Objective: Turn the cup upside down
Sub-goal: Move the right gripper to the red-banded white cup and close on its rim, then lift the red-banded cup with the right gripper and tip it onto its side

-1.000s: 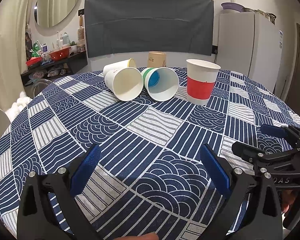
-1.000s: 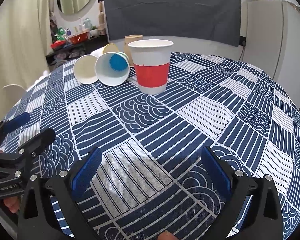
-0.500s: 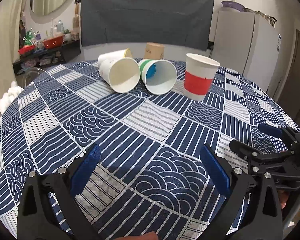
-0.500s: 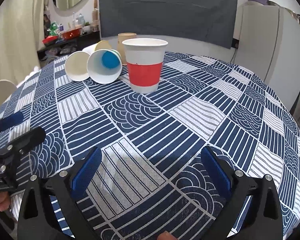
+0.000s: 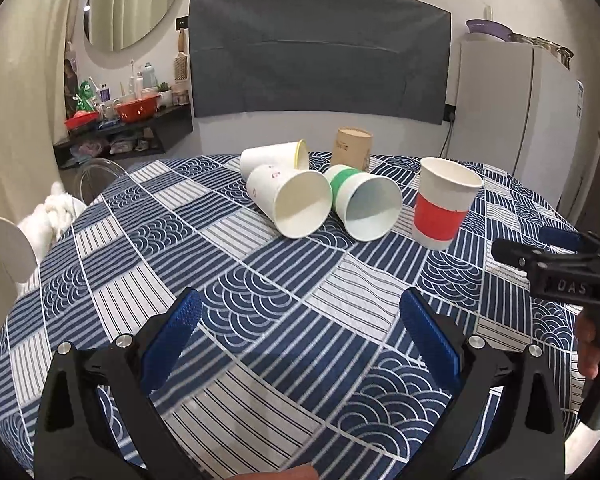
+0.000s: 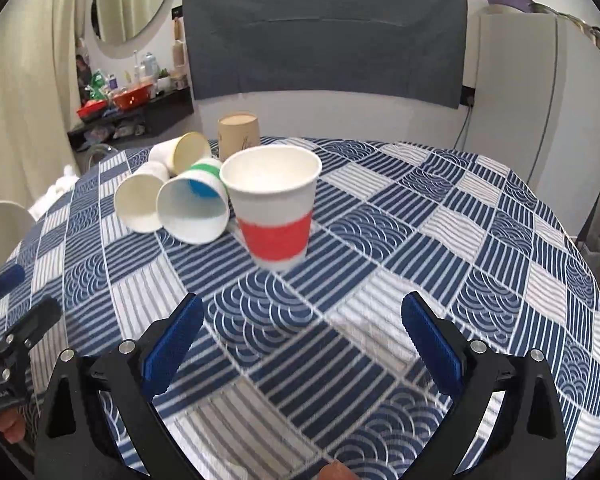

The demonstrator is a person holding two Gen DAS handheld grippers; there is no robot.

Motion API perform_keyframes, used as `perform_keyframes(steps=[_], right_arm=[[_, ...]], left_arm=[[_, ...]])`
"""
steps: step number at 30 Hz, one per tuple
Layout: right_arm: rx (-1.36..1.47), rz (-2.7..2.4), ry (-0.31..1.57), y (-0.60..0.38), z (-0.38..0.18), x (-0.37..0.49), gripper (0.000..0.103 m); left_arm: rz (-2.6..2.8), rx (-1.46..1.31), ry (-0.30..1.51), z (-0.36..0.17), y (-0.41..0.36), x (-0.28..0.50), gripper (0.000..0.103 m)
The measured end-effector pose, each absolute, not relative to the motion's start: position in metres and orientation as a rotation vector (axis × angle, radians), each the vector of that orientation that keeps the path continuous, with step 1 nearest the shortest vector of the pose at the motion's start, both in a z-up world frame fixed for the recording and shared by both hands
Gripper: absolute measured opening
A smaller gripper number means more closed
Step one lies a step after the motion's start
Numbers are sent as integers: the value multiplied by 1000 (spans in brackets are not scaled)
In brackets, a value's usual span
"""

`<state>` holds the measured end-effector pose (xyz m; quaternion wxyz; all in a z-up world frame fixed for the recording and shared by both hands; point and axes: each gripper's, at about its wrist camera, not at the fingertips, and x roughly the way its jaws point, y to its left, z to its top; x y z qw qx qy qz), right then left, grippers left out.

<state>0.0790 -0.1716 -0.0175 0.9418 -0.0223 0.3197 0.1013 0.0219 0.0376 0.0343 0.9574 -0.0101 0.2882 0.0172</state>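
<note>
A white paper cup with a red band (image 6: 274,208) stands upright, mouth up, on the blue patterned tablecloth (image 6: 420,248); it also shows in the left wrist view (image 5: 444,204). My right gripper (image 6: 298,312) is open and empty, a short way in front of this cup. My left gripper (image 5: 300,316) is open and empty over the cloth, further from the cups. The right gripper's tips show at the right edge of the left wrist view (image 5: 540,244).
Three paper cups lie on their sides: a plain white one (image 5: 290,202), a green-banded one (image 5: 362,202) and a yellow-lined one (image 5: 274,158). A brown cup (image 5: 352,148) stands upside down behind them. A fridge (image 5: 512,124) and a cluttered shelf (image 5: 124,120) lie beyond the table.
The right gripper has moved forward toward the red-banded cup, which now looks closer and centred. The left gripper has shifted a little; both stay open.
</note>
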Motion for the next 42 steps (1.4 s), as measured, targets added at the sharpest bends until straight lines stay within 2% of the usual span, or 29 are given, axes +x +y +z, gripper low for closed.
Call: perform_keyframes(steps=[7,14,17,19,29,42], right_arm=[[-78,227,651,-153,-18,114,95],[-136,228,645,-135,-24,136,95],[-77,253,661,-137,-23,145,94],[-32,283,692,-140,-23,149,54],[75,371,732,-154,-1,115,55],[608,630,1042,-171,-27,102,55]], left_arm=[[71,-27,548,49,54,43,97],[126,-22,562,36,65,43,97],[89,-28,582,34,63,43,97],[78,-33,582,34,62,41,97],[20,-54,556,40,60,26,97],[-43,-29,553,56,71,0,97]])
